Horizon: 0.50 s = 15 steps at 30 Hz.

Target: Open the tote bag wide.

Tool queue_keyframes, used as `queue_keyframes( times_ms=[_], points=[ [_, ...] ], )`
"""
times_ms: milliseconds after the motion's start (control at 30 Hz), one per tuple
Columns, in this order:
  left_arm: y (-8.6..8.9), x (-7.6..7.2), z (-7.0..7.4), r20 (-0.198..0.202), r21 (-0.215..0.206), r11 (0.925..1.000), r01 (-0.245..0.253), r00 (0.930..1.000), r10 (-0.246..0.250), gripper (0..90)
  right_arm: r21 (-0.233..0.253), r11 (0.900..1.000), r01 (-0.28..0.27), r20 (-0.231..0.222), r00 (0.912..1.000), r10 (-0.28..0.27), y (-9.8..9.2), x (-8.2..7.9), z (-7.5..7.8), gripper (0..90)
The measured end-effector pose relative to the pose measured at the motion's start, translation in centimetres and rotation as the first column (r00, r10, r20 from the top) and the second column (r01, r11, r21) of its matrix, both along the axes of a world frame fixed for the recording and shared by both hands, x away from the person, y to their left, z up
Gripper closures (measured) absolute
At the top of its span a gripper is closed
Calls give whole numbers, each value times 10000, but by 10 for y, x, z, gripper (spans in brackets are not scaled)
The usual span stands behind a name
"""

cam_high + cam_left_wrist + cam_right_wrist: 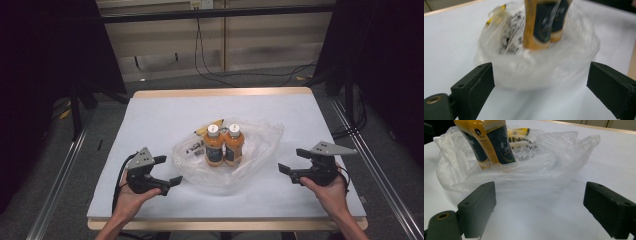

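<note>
Two orange bottles with white caps stand upright side by side inside a clear plastic bag spread open on the table's middle. Their dark labels show close up in the left gripper view and in the right gripper view. My left gripper sits open just left of the bag, jaws pointing at it, nothing between them. My right gripper is open too, a short way right of the bag. The bag's crumpled rim lies just beyond the left jaws; its near edge lies beyond the right jaws.
The white table top has a wooden border and stands on a grey floor. A yellow item lies at the bag's far edge. Black cables run along the floor behind the table. Dark curtains flank both sides.
</note>
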<state>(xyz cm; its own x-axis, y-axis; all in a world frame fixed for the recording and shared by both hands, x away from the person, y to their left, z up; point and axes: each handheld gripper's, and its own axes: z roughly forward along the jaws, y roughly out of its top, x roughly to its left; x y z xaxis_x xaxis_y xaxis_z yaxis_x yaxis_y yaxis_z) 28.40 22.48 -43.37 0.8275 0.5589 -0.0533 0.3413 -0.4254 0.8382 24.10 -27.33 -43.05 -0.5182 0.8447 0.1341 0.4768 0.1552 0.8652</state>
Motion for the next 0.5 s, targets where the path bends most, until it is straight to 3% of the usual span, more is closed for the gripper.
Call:
queue_keyframes(
  times_ms=[33, 100, 267, 333, 367, 433, 500],
  points=[
    [5, -2, -4, -108, -87, 9999, -118, 9999, 117, 77, 42, 9999, 100, 47, 9999, -100, -3, -4, 0, 106],
    [14, -4, -11, 44, -10, 9986, -522, 9986, 522, 80, 297, 9990, 334, 56, 9994, -336, -11, -12, 0, 94],
    [26, -6, -18, -22, -320, 9964, -782, 9969, 781, 67, 472, 9945, 932, 261, 9952, -945, -24, -27, -3, 93],
    [29, -8, -19, 4, -124, 9969, -779, 9970, 779, 67, 150, 9951, 982, 200, 9949, -985, -25, -32, -6, 93],
    [31, -9, -20, -52, -201, 9960, -867, 9962, 866, 67, -271, 9939, 1074, 310, 9938, -1065, -25, -34, -7, 93],
    [34, -8, -20, 32, -117, 9945, -1045, 9945, 1045, 63, -287, 9937, 1081, 345, 9937, -1071, -27, -36, -9, 90],
    [36, -6, -23, -127, -92, 9919, -1271, 9918, 1269, 60, -561, 9895, 1332, 371, 9907, -1313, -29, -34, -13, 76]
  ],
)
